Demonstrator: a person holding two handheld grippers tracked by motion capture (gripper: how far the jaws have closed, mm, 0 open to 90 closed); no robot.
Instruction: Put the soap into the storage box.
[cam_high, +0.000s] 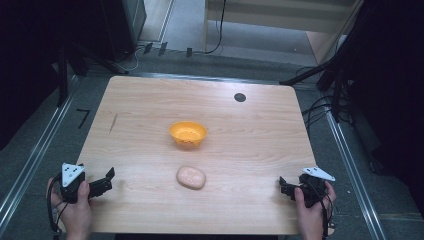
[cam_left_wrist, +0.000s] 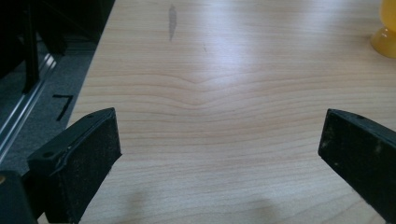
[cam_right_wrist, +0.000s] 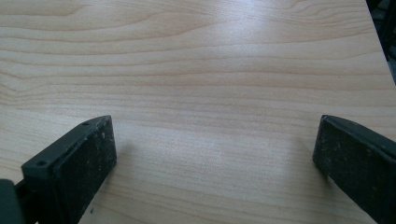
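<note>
On the wooden table (cam_high: 250, 145) we count one orange bowl (cam_high: 187, 134) near the middle and one pale pink oval lump (cam_high: 190, 177) just nearer to us, apart from the bowl. We hold two grippers, one per hand. Our left gripper (cam_high: 104, 181) rests at the near left corner, our right gripper (cam_high: 285, 186) at the near right edge, both aimed inward, jaws spread wide and holding nothing.

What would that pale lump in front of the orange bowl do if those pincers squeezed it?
The pale lump looks rounded and smooth, like dough or bread, so it would probably dent rather than crack. Its flattish underside suggests sliding, not rolling. It seems light for its size.
</note>
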